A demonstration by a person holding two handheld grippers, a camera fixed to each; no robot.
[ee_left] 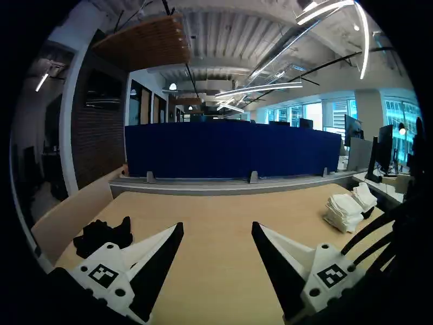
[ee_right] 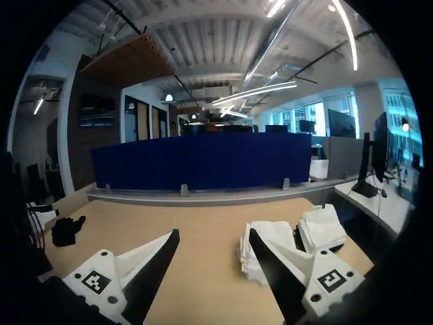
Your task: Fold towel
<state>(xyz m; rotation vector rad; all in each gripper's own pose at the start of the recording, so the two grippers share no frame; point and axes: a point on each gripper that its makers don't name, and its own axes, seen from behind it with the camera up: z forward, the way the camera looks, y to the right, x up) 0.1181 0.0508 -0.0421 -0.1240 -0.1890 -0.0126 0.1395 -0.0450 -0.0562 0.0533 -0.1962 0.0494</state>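
Above the table [ee_left: 216, 206], I am holding my left gripper [ee_left: 217, 224] and right gripper [ee_right: 213, 231] with jaws spread, gripping nothing, while the towels [ee_right: 273, 232] are lying stacked near its right edge.

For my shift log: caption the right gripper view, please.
Open right gripper above a wooden table, two stacks of folded white towels ahead right, black cloth at far left.

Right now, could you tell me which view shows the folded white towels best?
The right gripper view: the folded white towels lie close and large, though a finger covers part. The left gripper view shows them smaller, near the table's edge.
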